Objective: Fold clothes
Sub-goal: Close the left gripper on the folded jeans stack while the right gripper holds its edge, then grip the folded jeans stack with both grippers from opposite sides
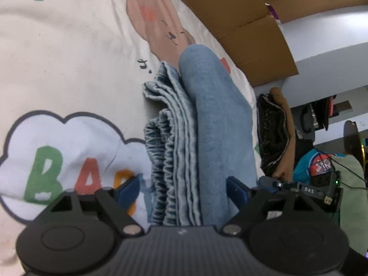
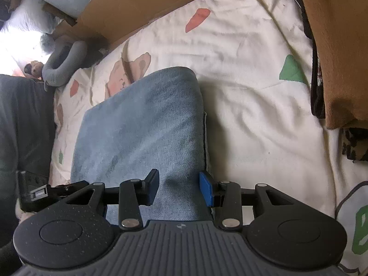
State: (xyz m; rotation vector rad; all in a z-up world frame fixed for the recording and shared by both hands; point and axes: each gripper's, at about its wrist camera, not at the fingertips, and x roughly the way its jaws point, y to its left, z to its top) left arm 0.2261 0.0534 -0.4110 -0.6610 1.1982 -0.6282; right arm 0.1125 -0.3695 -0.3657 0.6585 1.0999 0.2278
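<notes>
Left wrist, folded faded denim jeans, layered hems

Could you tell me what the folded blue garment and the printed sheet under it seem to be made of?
The folded blue garment looks like washed denim: diagonal twill weave, faded patches, a gathered elastic edge in the left view. The printed sheet seems soft matte cotton, judging by its fine creases.

Folded jeans on bedsheet
</notes>
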